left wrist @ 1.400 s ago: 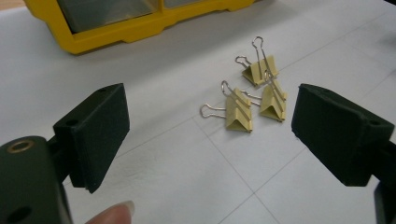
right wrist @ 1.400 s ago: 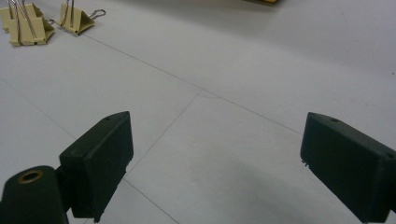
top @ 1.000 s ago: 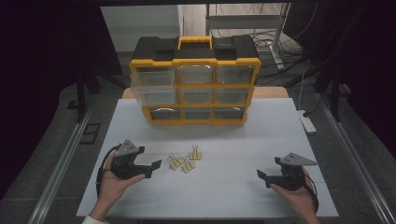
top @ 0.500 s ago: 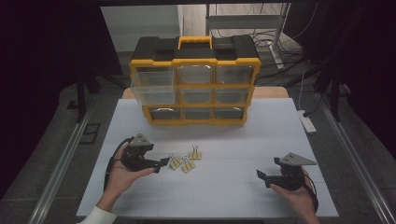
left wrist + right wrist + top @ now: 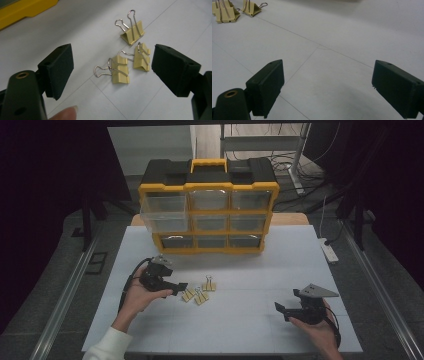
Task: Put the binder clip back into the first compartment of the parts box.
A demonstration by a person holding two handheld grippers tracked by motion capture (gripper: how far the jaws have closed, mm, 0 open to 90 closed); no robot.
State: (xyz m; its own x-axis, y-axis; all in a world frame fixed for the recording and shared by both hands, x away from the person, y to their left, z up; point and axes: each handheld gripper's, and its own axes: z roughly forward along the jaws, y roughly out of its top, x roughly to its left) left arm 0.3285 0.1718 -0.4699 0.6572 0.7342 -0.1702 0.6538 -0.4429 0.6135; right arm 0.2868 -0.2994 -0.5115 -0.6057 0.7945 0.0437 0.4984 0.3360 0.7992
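I am holding my left hand-held gripper (image 5: pixel 181 287) with jaws spread, narrowing slightly, nothing pinched; three yellow binder clips (image 5: pixel 120 72) are lying on the white surface (image 5: pixel 240 320) between and just beyond its pads, in front of the yellow drawer organizer (image 5: pixel 209 210). My right hand-held gripper (image 5: pixel 280 309) is resting spread wide, well apart from the clips, farther from the organizer.

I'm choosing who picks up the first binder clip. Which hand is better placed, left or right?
Probably the left. The left gripper is right beside the binder clips, jaws open and facing them. The right gripper sits well apart from them on the white table.
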